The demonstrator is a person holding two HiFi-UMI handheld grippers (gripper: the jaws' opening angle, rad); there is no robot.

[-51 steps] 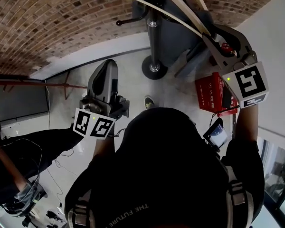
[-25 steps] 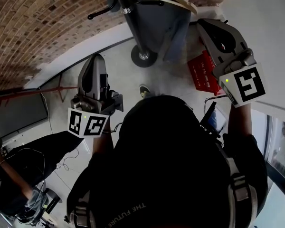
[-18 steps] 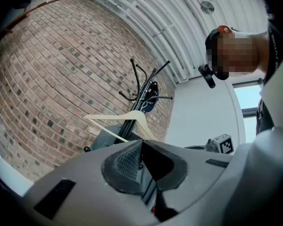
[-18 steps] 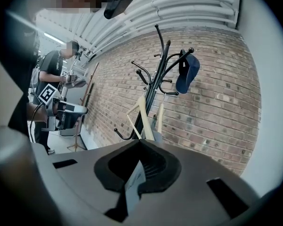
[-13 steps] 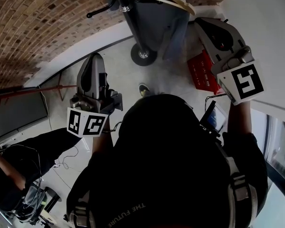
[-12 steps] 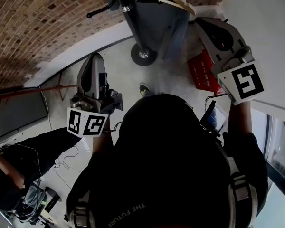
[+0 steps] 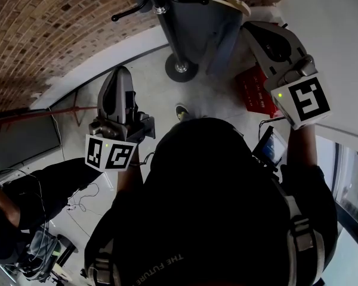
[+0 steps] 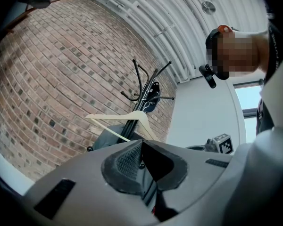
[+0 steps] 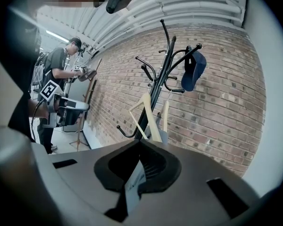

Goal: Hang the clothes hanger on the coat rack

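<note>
Hanger (image 8: 137,117): wooden, apparently hooked on the rack (image 7: 170,34), apart from both grippers. Left gripper (image 8: 141,145): jaws pressed together, empty. Right gripper (image 9: 140,145): likewise closed on nothing, nearer the hanger.

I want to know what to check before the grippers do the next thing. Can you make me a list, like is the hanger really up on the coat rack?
1. Wooden hanger up on the coat rack: ok. It hangs beside the pole and no gripper touches it.
2. Which peg its hook sits on: cannot tell. The hook is too small to make out.
3. Right gripper off the hanger: ok. Its jaws are together, apart from the hanger.
4. Left gripper off the hanger: ok. Its jaws are together and hold nothing.
5. Blue cap out of the hanger's way: ok. It hangs on a higher peg.
</note>
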